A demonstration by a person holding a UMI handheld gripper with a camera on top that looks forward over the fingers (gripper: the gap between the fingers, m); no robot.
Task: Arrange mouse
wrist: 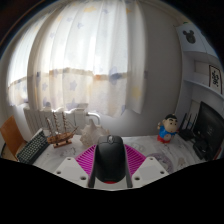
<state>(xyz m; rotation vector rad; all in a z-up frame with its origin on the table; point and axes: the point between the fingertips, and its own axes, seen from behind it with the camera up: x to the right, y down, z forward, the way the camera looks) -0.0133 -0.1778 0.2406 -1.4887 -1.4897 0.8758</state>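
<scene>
The mouse (110,156) is black, with a dark matte top. The pads (88,158) on the two fingers are magenta, with fine darker ribs. The curtain (95,55) is white and thin, with a faint pale flower pattern low down. The figurine (168,129) has black hair, a red shirt and yellow parts. The monitor (209,128) is black. The keyboard (31,149) has dark keys.

Gripper raised, both fingers closed on a mouse.

The gripper (110,165) points forward and level, lifted well up from the desk. Its two fingers, each with a magenta pad (86,158) on the inner face, reach from the near side and press against the left and right flanks of the black mouse (110,157), which sits lengthwise between them.
</scene>
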